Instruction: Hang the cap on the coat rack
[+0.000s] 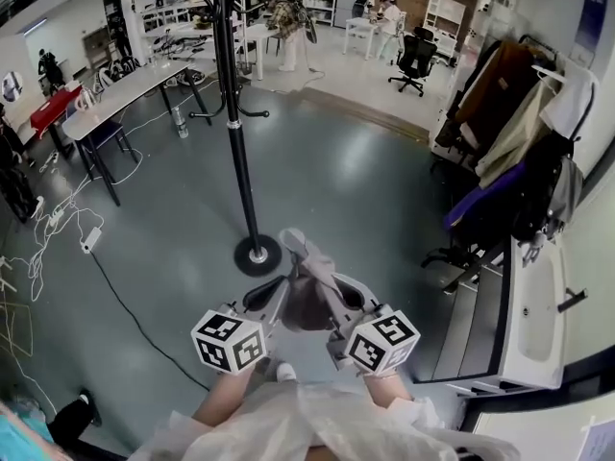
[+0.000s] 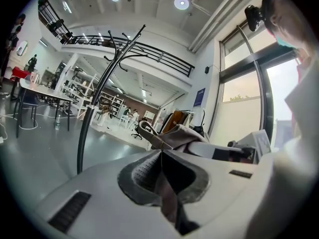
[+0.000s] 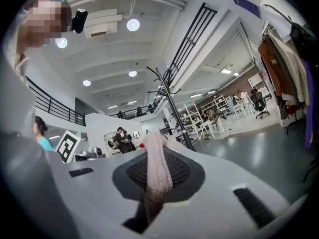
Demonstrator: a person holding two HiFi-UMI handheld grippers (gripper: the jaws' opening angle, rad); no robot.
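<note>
Cap (image 1: 307,294) sits pinched between my left claw (image 1: 272,301) and right claw (image 1: 338,303), both clamped on its fabric, just near of the rack (image 1: 235,142). Thin pinches could slip when I lift toward the high hooks (image 2: 115,48). Clothes rail (image 1: 509,133) right, table (image 1: 125,89) far left; neither blocks me.

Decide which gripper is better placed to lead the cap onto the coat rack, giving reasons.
Left, probably. Both grippers' jaws are shut on the cap, but the left gripper sits nearer the coat rack, whose base lies just ahead of it; the right gripper is farther off.
</note>
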